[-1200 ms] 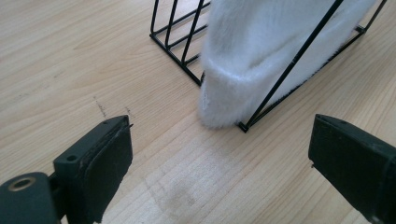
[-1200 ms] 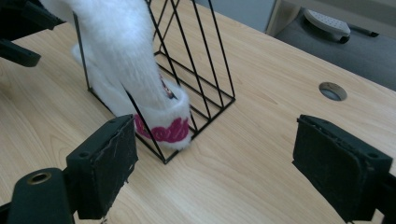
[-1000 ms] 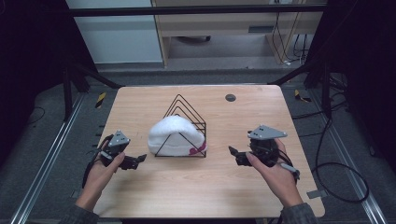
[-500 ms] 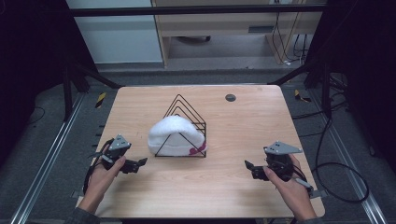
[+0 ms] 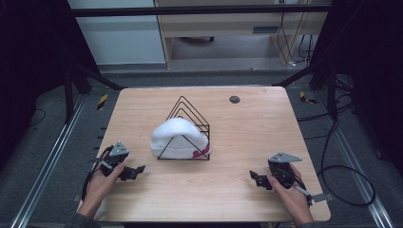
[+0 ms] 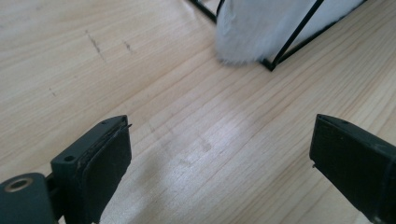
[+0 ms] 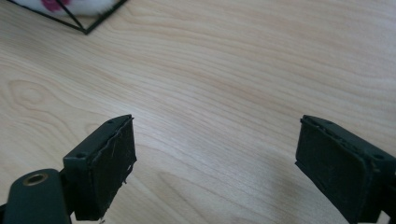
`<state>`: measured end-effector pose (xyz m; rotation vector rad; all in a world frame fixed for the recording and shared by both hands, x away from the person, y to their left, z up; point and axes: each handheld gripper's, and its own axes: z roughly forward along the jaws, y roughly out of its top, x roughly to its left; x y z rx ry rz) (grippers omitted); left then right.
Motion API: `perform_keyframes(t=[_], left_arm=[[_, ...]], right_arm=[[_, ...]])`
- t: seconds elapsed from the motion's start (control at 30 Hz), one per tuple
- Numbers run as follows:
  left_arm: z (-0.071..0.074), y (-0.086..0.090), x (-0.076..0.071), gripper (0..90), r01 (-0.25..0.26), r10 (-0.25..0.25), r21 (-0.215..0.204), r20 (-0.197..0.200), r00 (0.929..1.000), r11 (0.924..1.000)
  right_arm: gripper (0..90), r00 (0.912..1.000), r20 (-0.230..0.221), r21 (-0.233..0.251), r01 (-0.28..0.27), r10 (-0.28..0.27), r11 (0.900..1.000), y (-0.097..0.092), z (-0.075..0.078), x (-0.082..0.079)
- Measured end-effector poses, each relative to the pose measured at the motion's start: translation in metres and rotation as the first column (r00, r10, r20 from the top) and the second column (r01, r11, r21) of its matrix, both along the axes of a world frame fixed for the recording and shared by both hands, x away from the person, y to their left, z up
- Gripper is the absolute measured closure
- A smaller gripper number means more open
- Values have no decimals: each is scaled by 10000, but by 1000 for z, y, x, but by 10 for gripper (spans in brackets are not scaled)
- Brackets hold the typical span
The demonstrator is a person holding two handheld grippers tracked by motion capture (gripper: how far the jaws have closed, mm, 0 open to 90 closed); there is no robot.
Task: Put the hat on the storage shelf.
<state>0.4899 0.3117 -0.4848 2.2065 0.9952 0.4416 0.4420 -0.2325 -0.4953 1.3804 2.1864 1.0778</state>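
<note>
White hat [image 5: 175,137] in the wire rack [image 5: 186,128], long axis across the table; both tools spread, empty.

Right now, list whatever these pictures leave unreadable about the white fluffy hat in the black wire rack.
- White fluffy hat, high view: the pink mark is too small to read, crossed by the black wire rack.
- Left gripper view: the top edge cuts the hat off.
- Right gripper view: the top edge leaves only a sliver of the hat.
- Small dark disc, high view: too small to identify.
</note>
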Motion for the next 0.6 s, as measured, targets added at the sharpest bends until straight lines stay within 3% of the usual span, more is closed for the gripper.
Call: perform_keyframes(t=[0.23,0.6], left_arm=[[-12,0,4,49,-17,16,-8,-334,9994,10000],[-19,-2,13,46,-263,262,-103,-55,9996,9996]], right_arm=[[124,9998,-84,-143,196,-197,9997,0,-13,5],[98,9977,188,-186,651,-647,9977,0,-15,21]])
